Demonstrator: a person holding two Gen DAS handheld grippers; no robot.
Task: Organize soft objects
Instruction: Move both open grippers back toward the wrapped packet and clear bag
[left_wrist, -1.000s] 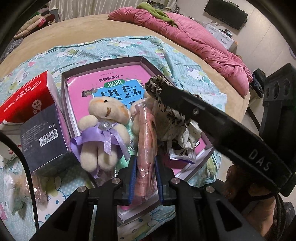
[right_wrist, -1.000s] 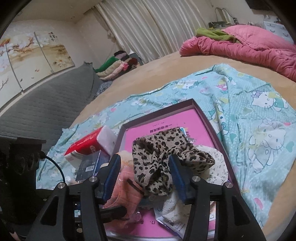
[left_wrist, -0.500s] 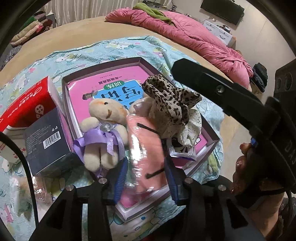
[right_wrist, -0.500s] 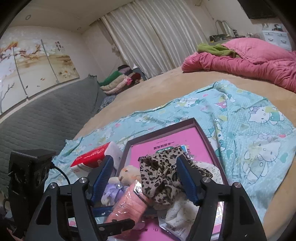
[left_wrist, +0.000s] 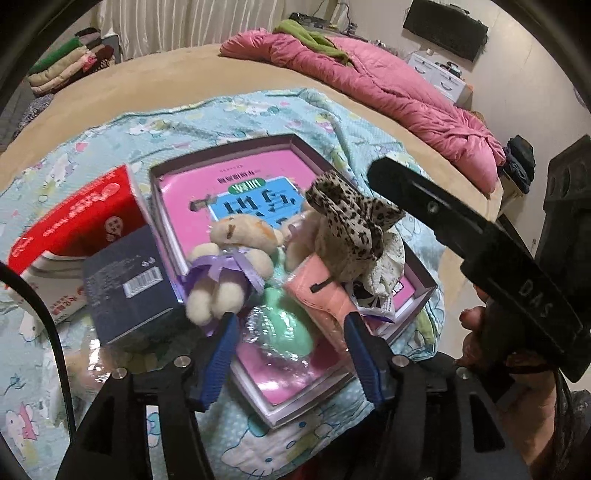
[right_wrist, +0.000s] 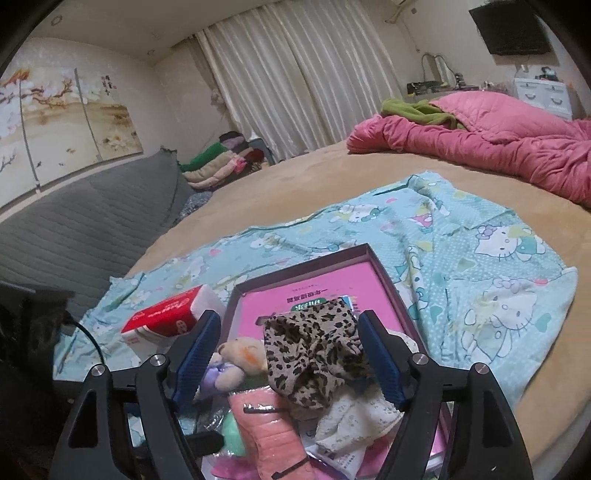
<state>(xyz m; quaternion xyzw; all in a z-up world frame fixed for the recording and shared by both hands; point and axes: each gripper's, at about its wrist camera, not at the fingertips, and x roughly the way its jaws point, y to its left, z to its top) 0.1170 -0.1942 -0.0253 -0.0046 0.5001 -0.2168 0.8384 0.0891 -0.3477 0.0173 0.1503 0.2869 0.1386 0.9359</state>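
Both grippers let go, soft things now sit in the box on the bed.

Left gripper (left_wrist: 290, 350) had its fingers clamped on the pink packet (left_wrist: 325, 295) a second ago; now the fingers are wide apart and holding nothing, with a green wrapped item (left_wrist: 286, 328) showing between them. The packet lies in the box (left_wrist: 421, 269), at 3 o'clock of the teddy bear (left_wrist: 229, 258). Right gripper (right_wrist: 286, 360) has also backed off the leopard scrunchie (right_wrist: 314, 354), fingers spread either side without touching; the scrunchie rests on top of the pile, over a white lace cloth (right_wrist: 354, 417). The red tissue pack (left_wrist: 74, 229) and dark carton (left_wrist: 129, 284) stay outside at 9 o'clock. Looks like both placements are done; probably more items come next.
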